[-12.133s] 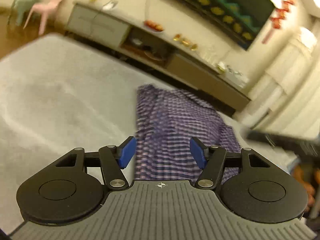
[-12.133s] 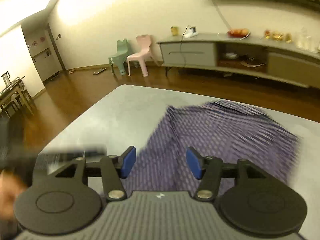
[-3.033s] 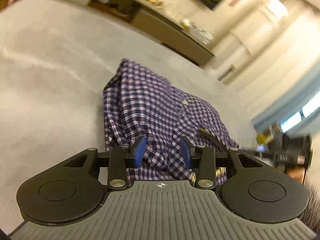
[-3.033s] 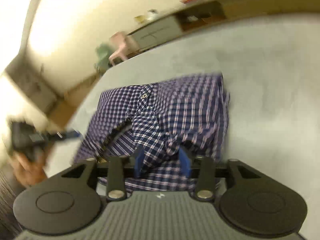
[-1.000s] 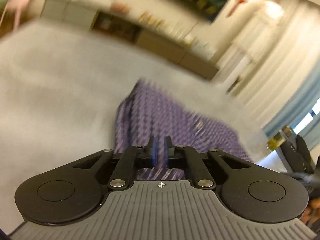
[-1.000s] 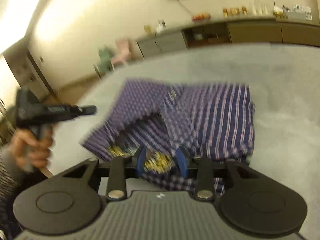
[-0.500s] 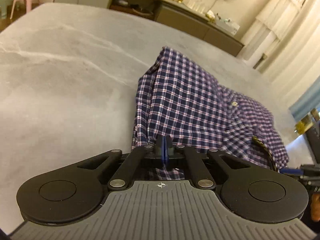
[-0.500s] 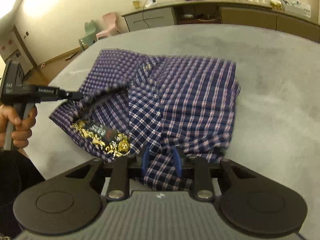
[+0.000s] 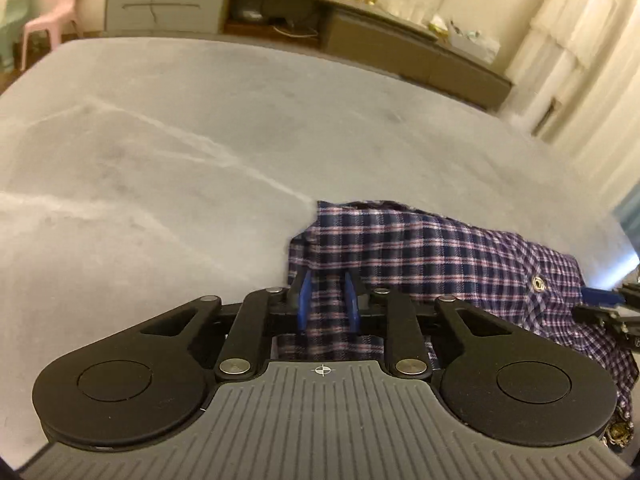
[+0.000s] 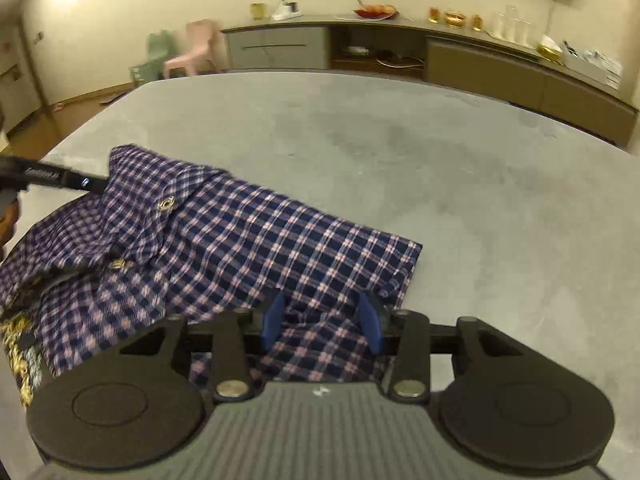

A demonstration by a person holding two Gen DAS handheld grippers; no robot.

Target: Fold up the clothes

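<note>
Nearest in the left wrist view, the left tool (image 9: 326, 306) has its blue fingers a little apart, with checked cloth between them; whether they pinch it cannot be told. In the right wrist view, the right tool (image 10: 320, 322) has its fingers spread wider, straddling a raised ridge of the same cloth without closing on it.

Just past both tools lies the shirt (image 10: 248, 240), a navy, pink and white check, on the grey table (image 10: 460, 168) close to its near edge. It sits in a rough, uneven bundle of several layers: one fairly flat panel with a straight far edge, and a rumpled part with a metal snap (image 10: 167, 203) and a gold-patterned lining showing toward the table's near left corner.

The shirt looks light, thin and limp. It would likely sag and slide over itself when lifted, so a hold at one point would let the rest droop. Hems, corners or a doubled edge look the surest places to pinch.

Beyond, the table is bare grey, then a long sideboard (image 10: 400, 52) and two small chairs (image 10: 184, 48).
</note>
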